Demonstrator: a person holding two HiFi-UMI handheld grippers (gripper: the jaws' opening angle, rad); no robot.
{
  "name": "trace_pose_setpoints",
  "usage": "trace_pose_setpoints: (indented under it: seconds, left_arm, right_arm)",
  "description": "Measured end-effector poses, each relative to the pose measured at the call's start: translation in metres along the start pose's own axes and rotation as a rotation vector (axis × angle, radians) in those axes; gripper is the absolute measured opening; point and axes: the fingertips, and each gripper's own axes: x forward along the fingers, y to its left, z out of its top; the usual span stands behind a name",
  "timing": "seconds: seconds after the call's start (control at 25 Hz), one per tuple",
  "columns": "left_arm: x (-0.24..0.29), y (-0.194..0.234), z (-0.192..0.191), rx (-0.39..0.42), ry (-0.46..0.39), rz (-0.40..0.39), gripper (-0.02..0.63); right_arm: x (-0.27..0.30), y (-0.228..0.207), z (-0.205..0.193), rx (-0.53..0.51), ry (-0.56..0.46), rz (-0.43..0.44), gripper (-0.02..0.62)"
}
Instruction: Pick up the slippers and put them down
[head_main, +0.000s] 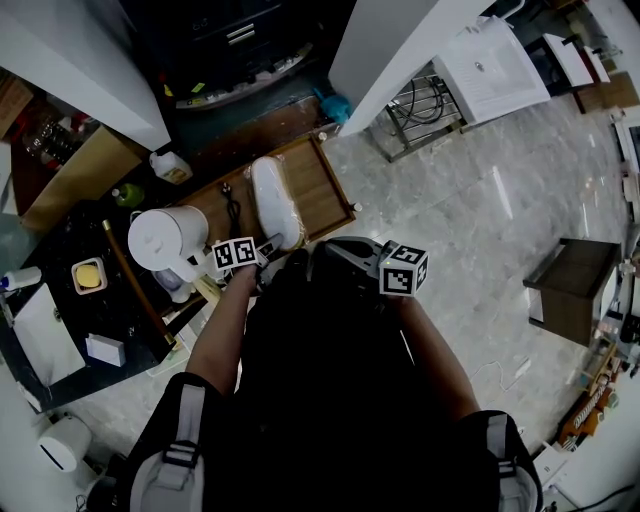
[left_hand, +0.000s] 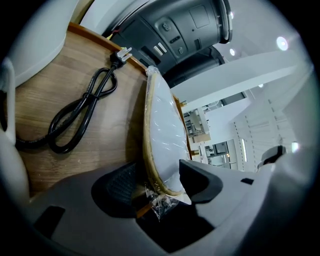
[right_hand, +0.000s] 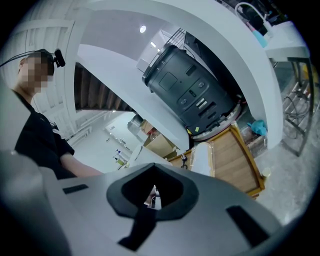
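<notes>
With the left gripper's jaws clamped on the near end of the plastic-wrapped white slipper stretched along the wooden tray, settle it flat, clear of the black cable, before releasing; the right gripper's jaws are closed, empty.

One slipper pack, one cable, one tray, one kettle, one yellow-lidded jar. Two grippers: left gripper, right gripper. One brown stool, one person.
</notes>
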Motion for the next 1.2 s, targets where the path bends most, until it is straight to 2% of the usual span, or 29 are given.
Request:
trace_pose_setpoints:
  seconds: [0.36, 0.56, 0.72, 0.96, 1.2]
  left_arm:
    - [0.004, 0.000, 0.002, -0.006, 0.019, -0.037, 0.252]
    - [0.008, 0.002, 0.002, 0.018, 0.052, -0.013, 0.199]
    - [0.011, 0.001, 0.003, 0.034, 0.040, 0.001, 0.168]
    - [0.009, -0.010, 0.006, -0.006, 0.015, -0.066, 0.112]
    - [0.008, -0.022, 0.011, -0.009, 0.011, -0.122, 0.089]
  right_arm:
    - [0.001, -0.001, -0.003, 0.001, 0.016, -0.011, 0.006]
    - [0.002, -0.002, -0.003, 0.003, 0.012, -0.014, 0.008]
    - [0.001, -0.005, -0.005, 0.001, 0.012, -0.019, 0.008]
    - [0.000, -0.004, -0.004, 0.004, 0.008, -0.021, 0.006]
    - [0.004, -0.003, -0.003, 0.002, 0.010, -0.018, 0.006]
